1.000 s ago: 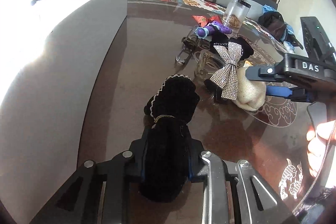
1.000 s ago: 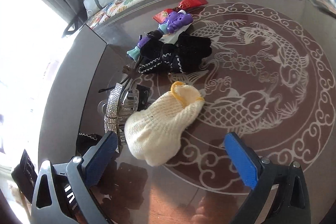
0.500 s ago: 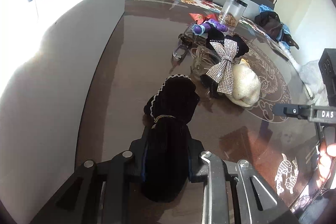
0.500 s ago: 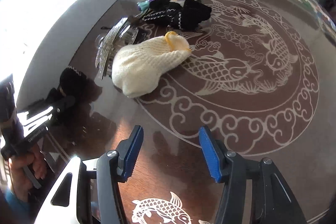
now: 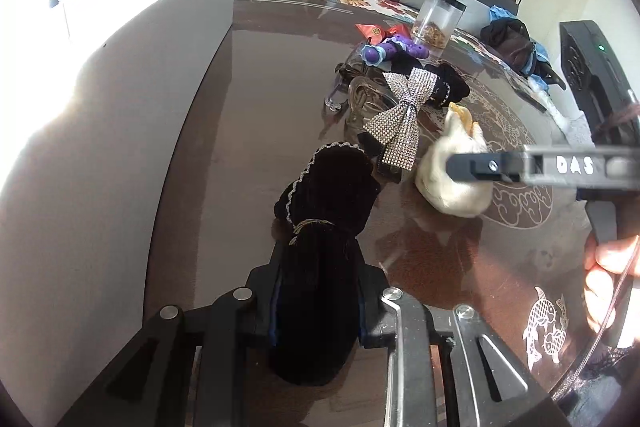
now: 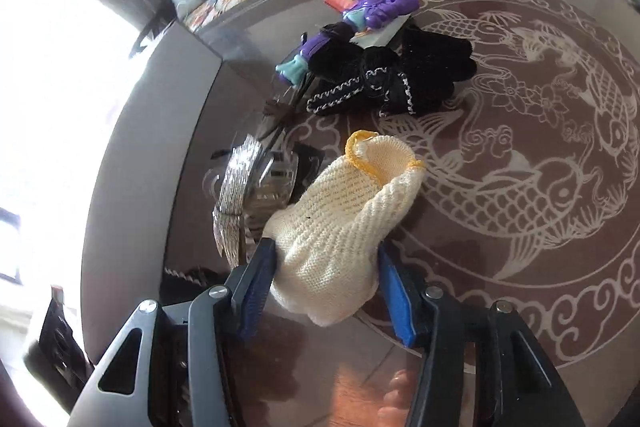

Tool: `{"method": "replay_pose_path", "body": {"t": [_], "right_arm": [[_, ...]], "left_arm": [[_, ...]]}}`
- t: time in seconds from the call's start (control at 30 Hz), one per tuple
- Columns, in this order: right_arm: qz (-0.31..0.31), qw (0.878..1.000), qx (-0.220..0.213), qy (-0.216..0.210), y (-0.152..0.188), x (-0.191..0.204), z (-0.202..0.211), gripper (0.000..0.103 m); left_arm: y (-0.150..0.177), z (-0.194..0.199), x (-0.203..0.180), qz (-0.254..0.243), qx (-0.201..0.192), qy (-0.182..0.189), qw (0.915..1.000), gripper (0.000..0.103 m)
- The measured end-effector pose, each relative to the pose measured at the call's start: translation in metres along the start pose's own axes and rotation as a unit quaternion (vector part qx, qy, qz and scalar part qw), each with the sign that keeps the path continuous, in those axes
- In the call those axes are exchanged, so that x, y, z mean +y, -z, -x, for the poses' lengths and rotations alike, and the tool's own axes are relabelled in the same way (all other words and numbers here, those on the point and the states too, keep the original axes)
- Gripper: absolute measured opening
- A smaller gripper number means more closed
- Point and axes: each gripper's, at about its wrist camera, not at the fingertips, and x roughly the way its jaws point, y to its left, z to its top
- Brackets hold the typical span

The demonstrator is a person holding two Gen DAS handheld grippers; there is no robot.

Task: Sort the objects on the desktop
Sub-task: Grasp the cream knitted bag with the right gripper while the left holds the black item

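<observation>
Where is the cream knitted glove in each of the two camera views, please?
Left wrist view: cream knitted glove lies right of centre, partly behind the right gripper.
Right wrist view: it lies low in the centre, between the blue pads.
Shared landmark: the rhinestone bow beside it.

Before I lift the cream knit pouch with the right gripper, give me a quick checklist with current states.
1. Cream knit pouch sits between the right gripper fingers, jaws just closing: ok.
2. Pads pressing firmly on it: cannot tell.
3. Left gripper shut on the black velvet pouch: ok.
4. Rhinestone bow apart from the cream pouch: not ok, it lies right alongside and may drag.
5. Black gloves out of the lift path: ok.
</observation>
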Motion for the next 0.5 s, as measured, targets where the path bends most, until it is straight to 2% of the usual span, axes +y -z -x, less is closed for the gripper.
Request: {"method": "replay_pose_path", "body": {"t": [0.03, 0.1, 0.13, 0.2, 0.27, 0.33, 0.4, 0.5], "right_arm": [[0.058, 0.998, 0.014, 0.022, 0.005, 0.009, 0.006, 0.05], [0.164, 0.983, 0.049, 0.065, 0.021, 0.022, 0.02, 0.05], [0.2, 0.974, 0.069, 0.082, 0.03, 0.023, 0.028, 0.05], [0.227, 0.962, 0.088, 0.121, 0.042, 0.015, 0.043, 0.059], [0.203, 0.968, 0.061, 0.138, 0.049, 0.001, 0.061, 0.084], [0.141, 0.983, 0.041, 0.111, 0.051, -0.013, 0.067, 0.087], [0.094, 0.991, 0.028, 0.092, 0.057, -0.018, 0.067, 0.087], [0.059, 0.985, 0.001, 0.16, 0.074, -0.013, 0.064, 0.088]], "left_arm": [[0.0, 0.0, 0.0, 0.0, 0.0, 0.001, 1.0, 0.026], [-0.001, -0.001, 0.0, 0.001, 0.001, 0.004, 1.0, 0.026], [-0.001, -0.001, 0.0, 0.001, 0.001, 0.004, 1.0, 0.027], [-0.003, -0.002, 0.0, 0.003, 0.001, 0.004, 1.0, 0.026], [-0.002, -0.002, 0.002, 0.013, 0.001, 0.006, 0.9999, 0.027], [-0.001, -0.002, 0.004, 0.025, 0.002, 0.014, 0.9996, 0.026], [0.002, -0.001, 0.003, 0.027, 0.002, 0.013, 0.9995, 0.027], [0.006, 0.001, 0.002, 0.018, 0.001, 0.008, 0.9998, 0.026]]}}
